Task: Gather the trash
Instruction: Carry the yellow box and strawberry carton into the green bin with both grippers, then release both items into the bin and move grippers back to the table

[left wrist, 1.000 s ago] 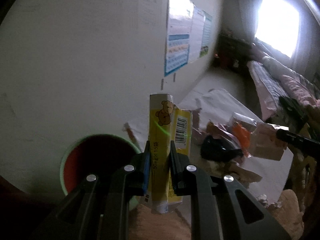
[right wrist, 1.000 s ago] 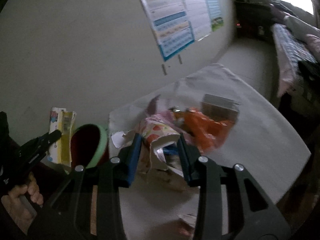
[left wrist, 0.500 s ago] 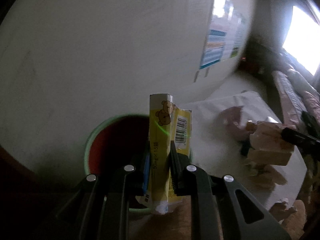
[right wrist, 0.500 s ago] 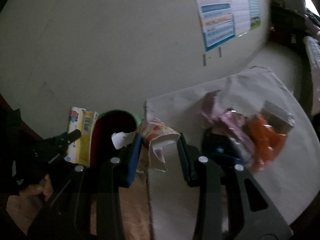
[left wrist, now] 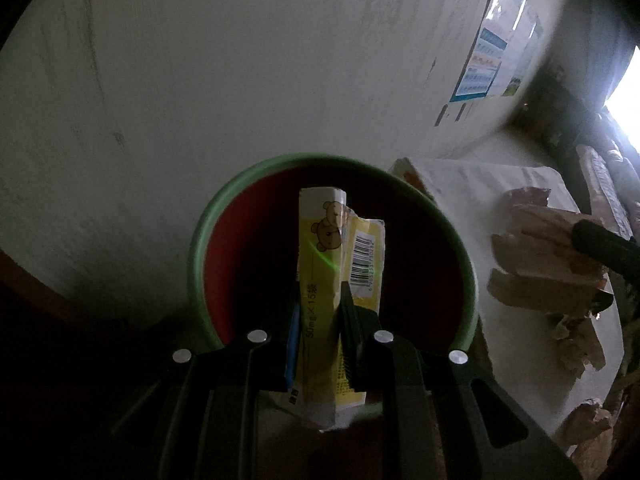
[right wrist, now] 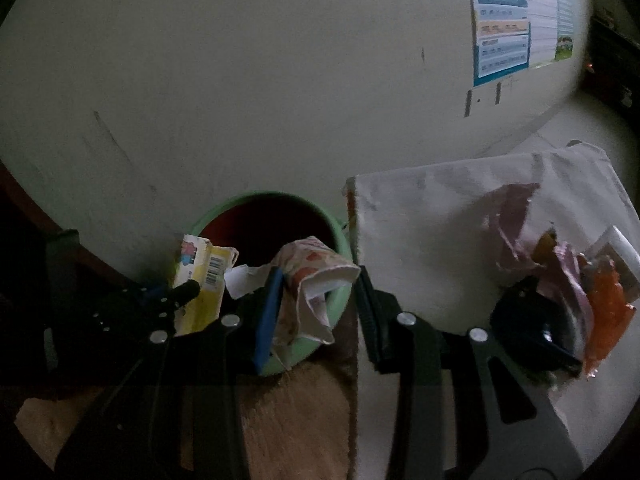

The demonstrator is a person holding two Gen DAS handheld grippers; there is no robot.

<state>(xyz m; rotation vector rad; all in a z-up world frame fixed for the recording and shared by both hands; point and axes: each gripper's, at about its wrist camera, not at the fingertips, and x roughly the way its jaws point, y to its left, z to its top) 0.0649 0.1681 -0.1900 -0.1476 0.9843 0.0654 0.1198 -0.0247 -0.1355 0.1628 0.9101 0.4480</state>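
a pale, scuffed wall fills most of both views. printed posters in blue and white hang on it at the upper right. a bright window glows at the far right edge of the left view. tan carpet covers the floor.

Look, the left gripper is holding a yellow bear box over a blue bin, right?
Nearly. The bin is not blue: its rim is green and its inside is red, as the left wrist view shows. The left gripper does hold the yellow bear box over it.
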